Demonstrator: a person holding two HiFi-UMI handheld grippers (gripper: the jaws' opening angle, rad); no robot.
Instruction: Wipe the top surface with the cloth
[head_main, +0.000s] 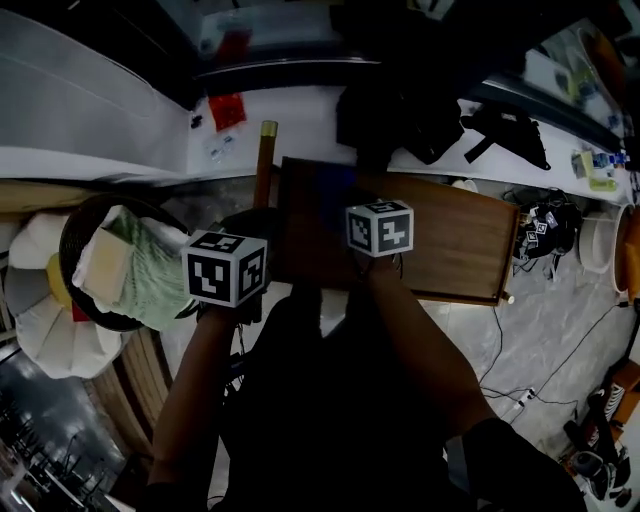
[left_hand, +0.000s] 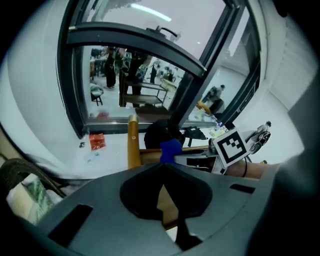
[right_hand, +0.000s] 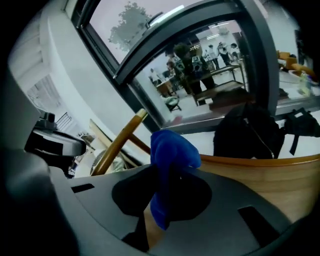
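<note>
The brown wooden top (head_main: 450, 240) lies ahead of me, and its edge shows as pale wood (right_hand: 260, 175) in the right gripper view. My right gripper (head_main: 352, 195) is over its near left part, shut on a bunched blue cloth (right_hand: 170, 150). That cloth (left_hand: 171, 149) also shows from the left gripper view, above the wooden top (left_hand: 150, 156). My left gripper (head_main: 243, 238) hangs just off the top's left edge, jaws shut with nothing between them (left_hand: 162, 166). In the dim head view the cloth (head_main: 335, 185) is barely visible.
A wooden pole (head_main: 264, 165) rises at the top's left corner. A dark basket (head_main: 75, 215) of folded cloths sits at the left. A black bag (head_main: 400, 110) lies on the white sill behind, near a red packet (head_main: 227, 110). Cables (head_main: 520, 400) trail over the floor at right.
</note>
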